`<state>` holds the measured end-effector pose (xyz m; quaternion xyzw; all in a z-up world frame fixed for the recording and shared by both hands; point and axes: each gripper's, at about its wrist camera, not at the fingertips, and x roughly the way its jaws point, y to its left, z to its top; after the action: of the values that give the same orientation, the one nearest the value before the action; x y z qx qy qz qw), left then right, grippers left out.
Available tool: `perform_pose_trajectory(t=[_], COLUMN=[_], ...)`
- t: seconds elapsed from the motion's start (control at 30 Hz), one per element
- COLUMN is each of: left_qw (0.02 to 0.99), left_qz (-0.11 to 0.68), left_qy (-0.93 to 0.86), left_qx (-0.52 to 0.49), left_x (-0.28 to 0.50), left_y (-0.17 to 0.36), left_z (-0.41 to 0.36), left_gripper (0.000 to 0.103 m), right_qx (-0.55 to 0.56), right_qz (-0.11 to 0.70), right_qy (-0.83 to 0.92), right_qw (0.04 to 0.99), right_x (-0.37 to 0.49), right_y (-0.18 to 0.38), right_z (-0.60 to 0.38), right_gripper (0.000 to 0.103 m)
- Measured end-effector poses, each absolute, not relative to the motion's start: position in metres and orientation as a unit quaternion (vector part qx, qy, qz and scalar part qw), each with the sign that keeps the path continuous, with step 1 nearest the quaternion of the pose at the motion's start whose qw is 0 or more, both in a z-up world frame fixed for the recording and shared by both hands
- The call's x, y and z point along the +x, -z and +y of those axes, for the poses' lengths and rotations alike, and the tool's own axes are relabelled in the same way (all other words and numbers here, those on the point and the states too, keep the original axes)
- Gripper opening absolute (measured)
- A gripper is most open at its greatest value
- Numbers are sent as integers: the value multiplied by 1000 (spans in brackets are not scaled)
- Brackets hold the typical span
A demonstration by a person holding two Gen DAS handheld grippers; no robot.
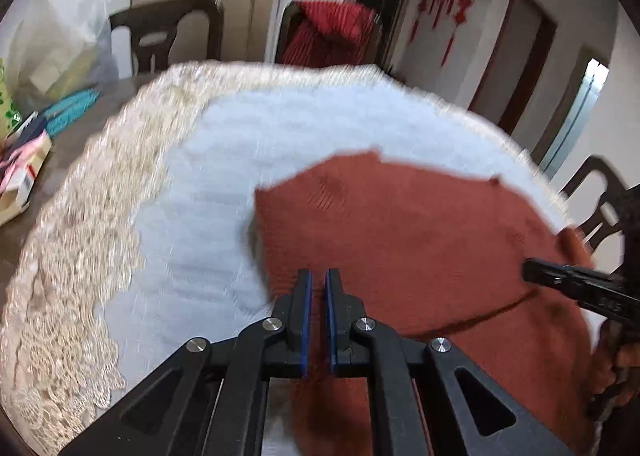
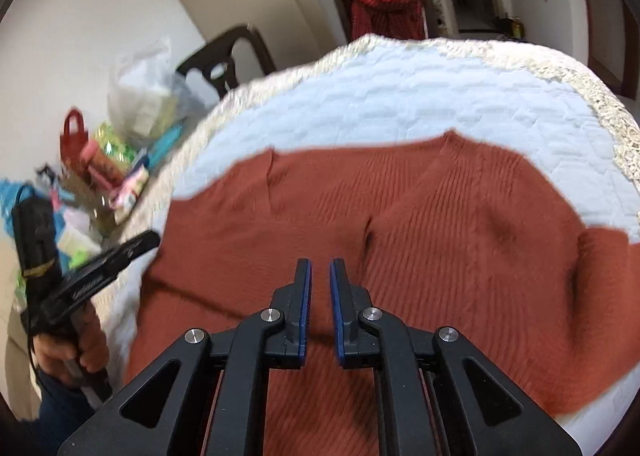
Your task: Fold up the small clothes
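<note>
Rust sweater lies flat mid-frame on the white tablecloth, long axis left to right. Left gripper over its left edge, right gripper above centre; both clenched, holding nothing

table: white quilted cloth, lace edge | chairs: dark | chair-back: red garment
</note>
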<state>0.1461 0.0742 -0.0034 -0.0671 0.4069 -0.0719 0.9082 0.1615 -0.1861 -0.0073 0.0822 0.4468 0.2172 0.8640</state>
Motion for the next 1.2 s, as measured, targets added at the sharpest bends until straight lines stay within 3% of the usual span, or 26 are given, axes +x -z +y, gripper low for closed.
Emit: perform_pose_trajectory(t=[0.53,0.6,0.67,0.87,1.03,1.13,1.2], left_qw=[909,909,911,910,905,901,900], left_qz=[401,398,395,393,400,410,414], left_qy=[82,90,92,114,129,127,122], left_qx=[-85,-86,-81,-73,-71,-67,-65], left_x=[80,70,63,44,29,24,23], left_y=[-11,-14,-17,-22,-16,-11,-10], left_z=[87,83,78,61,47,43,43], left_gripper=[12,16,28,41,48,48,48], right_qx=[80,80,80,83,92,104,118], right_qz=[459,459,455,444,439,437,433], right_qy=[-206,-204,-204,-183,-166,-156,-151], right_qw=[861,861,863,873,878,880,881], right_x=[136,126,113,82,59,49,44], right_y=[14,12,9,4,4,6,6], right_z=[-206,-210,-216,-235,-253,-264,-273], right_gripper=[9,9,9,13,14,26,27])
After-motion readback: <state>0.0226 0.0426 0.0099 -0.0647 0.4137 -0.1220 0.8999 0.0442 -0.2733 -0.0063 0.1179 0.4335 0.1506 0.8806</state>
